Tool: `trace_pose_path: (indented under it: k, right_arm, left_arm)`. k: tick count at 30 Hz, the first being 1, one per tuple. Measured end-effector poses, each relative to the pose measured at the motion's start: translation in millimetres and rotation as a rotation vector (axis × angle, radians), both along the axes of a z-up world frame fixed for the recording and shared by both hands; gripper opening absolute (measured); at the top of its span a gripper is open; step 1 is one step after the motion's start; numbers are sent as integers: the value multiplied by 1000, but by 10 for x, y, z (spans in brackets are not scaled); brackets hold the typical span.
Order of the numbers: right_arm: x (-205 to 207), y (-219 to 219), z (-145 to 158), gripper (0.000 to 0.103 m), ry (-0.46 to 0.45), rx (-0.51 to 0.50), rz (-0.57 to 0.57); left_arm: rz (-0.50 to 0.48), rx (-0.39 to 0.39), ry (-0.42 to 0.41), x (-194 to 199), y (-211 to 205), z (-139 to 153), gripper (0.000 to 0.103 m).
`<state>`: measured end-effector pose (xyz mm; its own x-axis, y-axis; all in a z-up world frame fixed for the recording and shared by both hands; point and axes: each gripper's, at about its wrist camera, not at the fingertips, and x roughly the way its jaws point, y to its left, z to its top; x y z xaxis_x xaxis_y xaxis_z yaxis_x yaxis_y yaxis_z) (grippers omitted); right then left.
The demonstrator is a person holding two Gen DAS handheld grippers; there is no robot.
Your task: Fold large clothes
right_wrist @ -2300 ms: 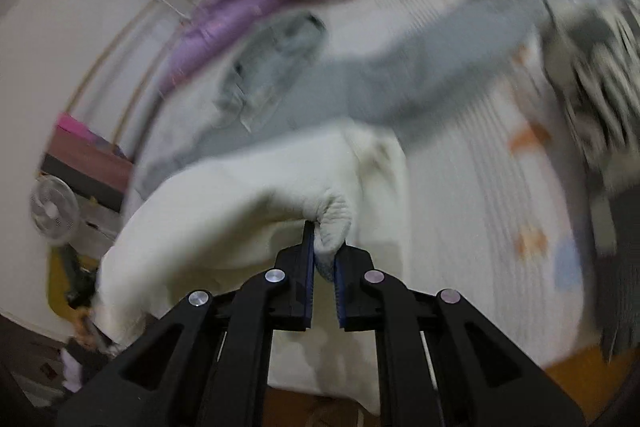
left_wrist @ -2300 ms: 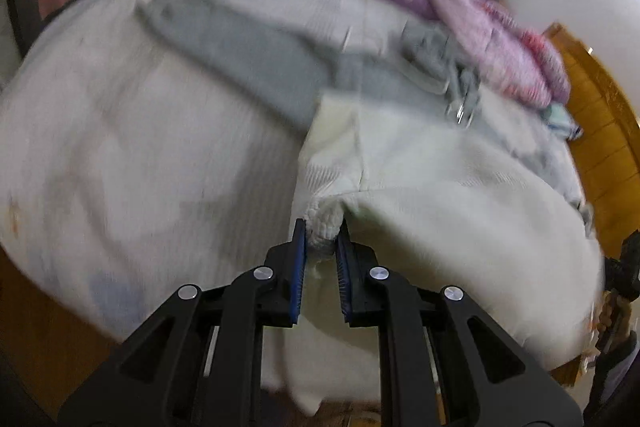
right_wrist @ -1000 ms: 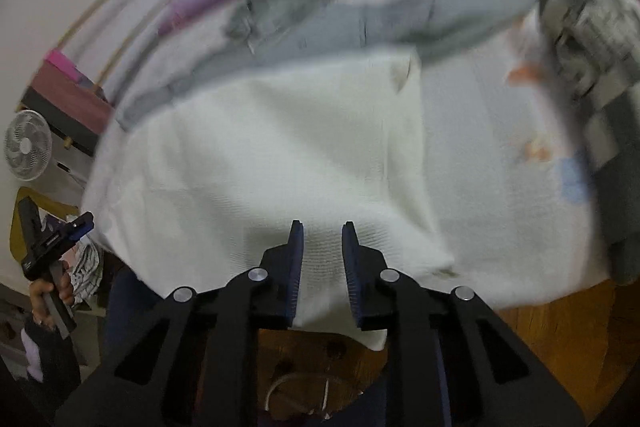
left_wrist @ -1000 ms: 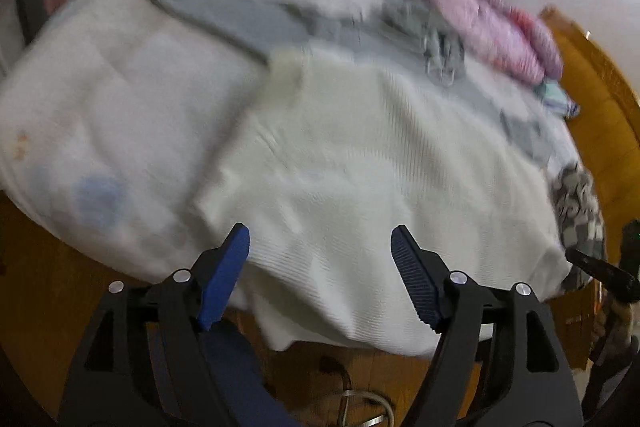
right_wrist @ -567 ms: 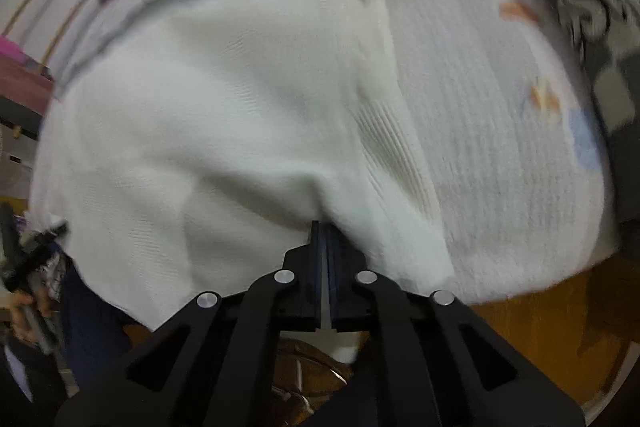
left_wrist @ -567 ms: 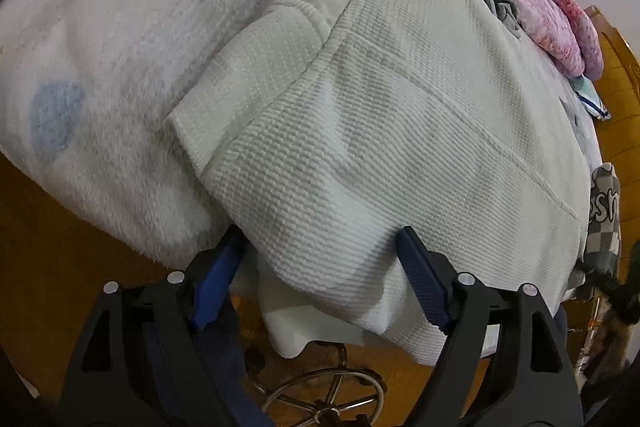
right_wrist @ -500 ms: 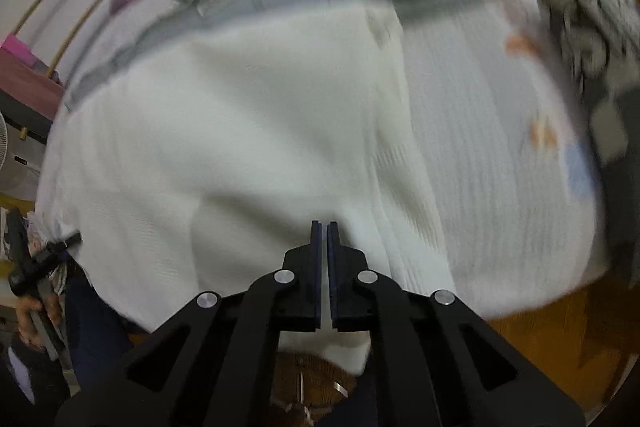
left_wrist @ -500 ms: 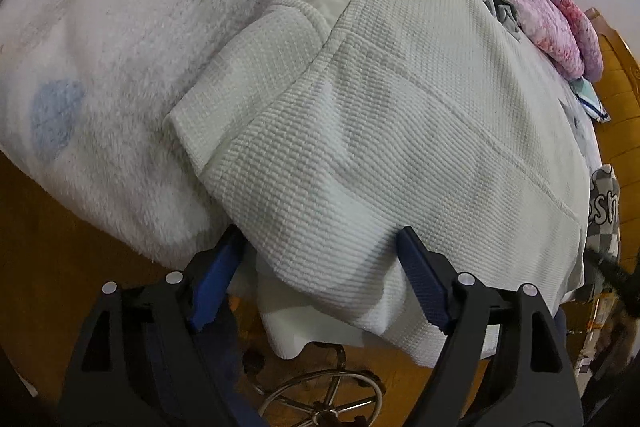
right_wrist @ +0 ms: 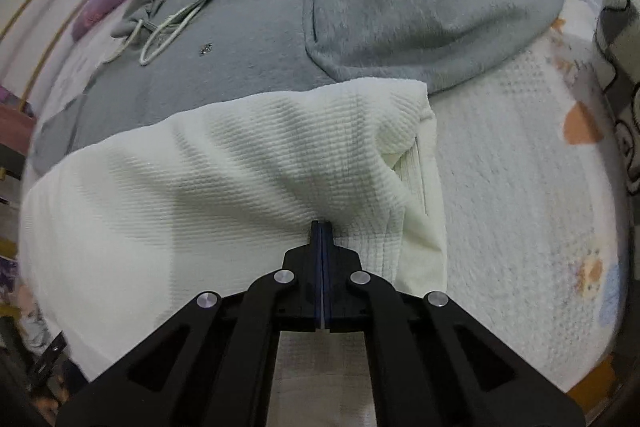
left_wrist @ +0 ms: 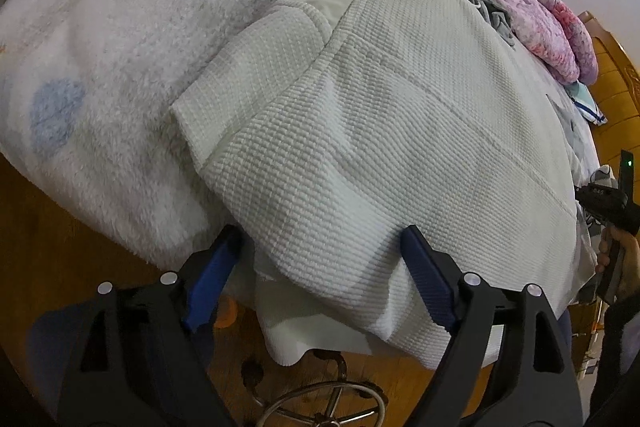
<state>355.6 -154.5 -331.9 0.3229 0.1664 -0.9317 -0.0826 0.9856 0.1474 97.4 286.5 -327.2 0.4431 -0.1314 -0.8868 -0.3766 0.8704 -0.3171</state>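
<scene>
Cloth first: the cream waffle-knit garment [left_wrist: 380, 131] lies doubled over on the fluffy white bedspread [left_wrist: 100, 59], its near edge draping off the bed. My left gripper [left_wrist: 320, 259] is spread wide, its blue pads straddling that hanging fold without touching. My right gripper [right_wrist: 321, 247] has its pads pressed together at the fabric's near edge; I cannot tell whether any knit is actually pinched. I judge the next fold needs both corners caught evenly, both layers together. A grey hooded sweatshirt [right_wrist: 360, 19] lies beyond, partly covered. The garment's underside layers stay hidden.
</scene>
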Motion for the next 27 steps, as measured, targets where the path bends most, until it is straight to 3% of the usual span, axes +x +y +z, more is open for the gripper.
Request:
trace_pose_path:
  k: [2,5,7,11,14,17,20,24,27]
  right_arm:
    - [-84,117,126,2,-27,-67,-1]
    - [-294,399,416,5,-110,19,46]
    - [-429,815,587,5,-165,69,150]
    - [-509,1555,703,5,-128,214,292]
    - [-395,1881,624,5,-126,157,286]
    - [-216,1987,356,0,-65,95,239]
    - [-145,1878,-47,0,-4,134,180]
    - [-173,1845,-40,0,-15,163,145]
    - [-313,1703,106,0,55,222,121]
  left_arm:
    - [4,2,-17,-52,-18,8,84]
    - [23,-14,-43,-126,-15,11,85]
    - [48,-38,-66,-192,12,12,86]
    - [93,-106,-88,-332,94,28,86]
    - [129,-168,-98,-449,183,17,86]
    - [164,-181,-99,-562,249,4,87]
    - [178,-190,-83,-630,301,-48,87]
    - [194,-251,-68,-636,343,-138,87]
    - [194,-247,-70,-664,371,-161,87]
